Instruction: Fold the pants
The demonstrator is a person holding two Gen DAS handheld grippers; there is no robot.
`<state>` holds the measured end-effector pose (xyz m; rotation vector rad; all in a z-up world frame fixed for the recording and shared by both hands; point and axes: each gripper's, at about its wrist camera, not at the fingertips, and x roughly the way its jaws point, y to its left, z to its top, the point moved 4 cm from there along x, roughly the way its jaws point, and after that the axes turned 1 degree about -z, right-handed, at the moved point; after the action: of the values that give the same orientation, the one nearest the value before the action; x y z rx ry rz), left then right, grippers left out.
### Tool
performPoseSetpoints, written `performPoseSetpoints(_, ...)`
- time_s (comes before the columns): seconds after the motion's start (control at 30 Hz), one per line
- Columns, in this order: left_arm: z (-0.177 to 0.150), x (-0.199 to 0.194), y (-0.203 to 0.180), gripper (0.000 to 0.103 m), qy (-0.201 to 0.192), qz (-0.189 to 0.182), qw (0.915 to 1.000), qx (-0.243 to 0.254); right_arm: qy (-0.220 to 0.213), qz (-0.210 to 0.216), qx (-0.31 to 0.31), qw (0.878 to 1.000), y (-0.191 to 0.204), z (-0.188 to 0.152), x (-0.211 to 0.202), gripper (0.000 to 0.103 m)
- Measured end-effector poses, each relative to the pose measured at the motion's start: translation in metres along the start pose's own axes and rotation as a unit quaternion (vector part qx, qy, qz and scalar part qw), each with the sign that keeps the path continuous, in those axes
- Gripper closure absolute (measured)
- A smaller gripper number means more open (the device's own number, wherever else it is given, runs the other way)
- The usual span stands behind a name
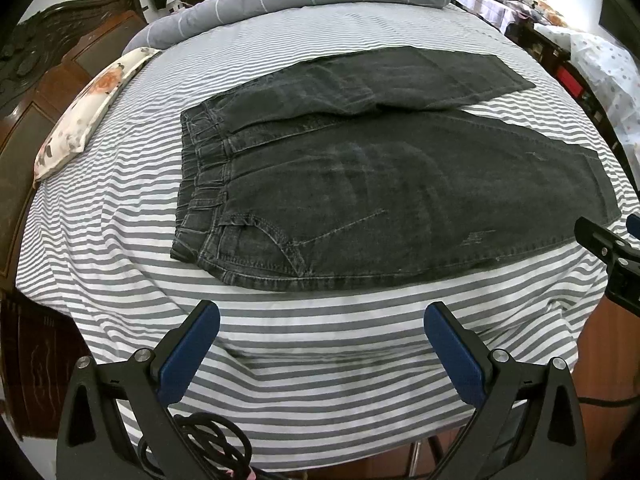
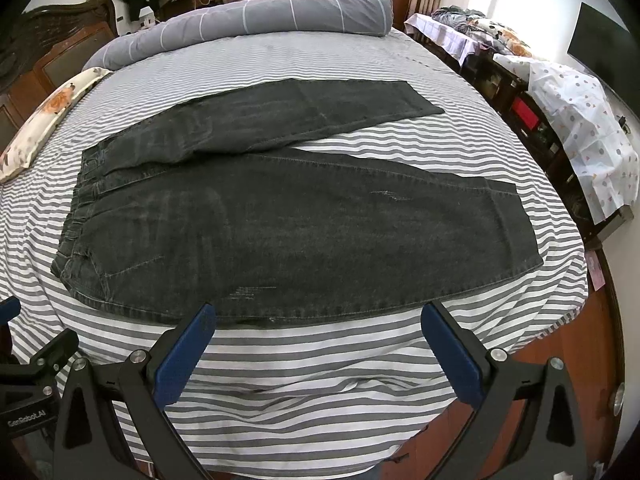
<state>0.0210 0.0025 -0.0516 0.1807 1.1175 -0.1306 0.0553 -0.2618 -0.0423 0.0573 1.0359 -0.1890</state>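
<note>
A pair of dark grey denim pants (image 1: 380, 184) lies flat on a bed (image 1: 320, 360) covered with a grey-and-white striped sheet; the pants' long axis runs left to right across both views, with the elastic waistband (image 1: 204, 172) at the left and the two leg hems at the right; the legs are spread in a narrow V, the far leg (image 2: 280, 116) angling away toward a rolled grey duvet (image 2: 248, 14) at the back of the bed, the near leg (image 2: 320, 240) lying along the bed's front edge. The left gripper (image 1: 322, 316) hovers just short of the near side seam, roughly opposite the hip and thigh, its blue-padded fingers wide apart and holding nothing; the right gripper (image 2: 318, 316) hovers likewise, opposite the knee and shin of the near leg, its fingers also spread and empty, their tips close to the seam. The left gripper is nearer the waistband, the right nearer the hems; a first fold lengthwise, one leg over the other, seems likely. A floral pillow (image 1: 88, 112) rests at the left.
</note>
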Motion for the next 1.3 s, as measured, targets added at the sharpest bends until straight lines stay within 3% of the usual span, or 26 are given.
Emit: performPoseSetpoints(1.3,-0.011,0.022,0.005,0.002,0.022,0.003,0.9998,-0.003,0.025,0.000,0.003,1.000,-0.003,-0.011,0.019,0.001)
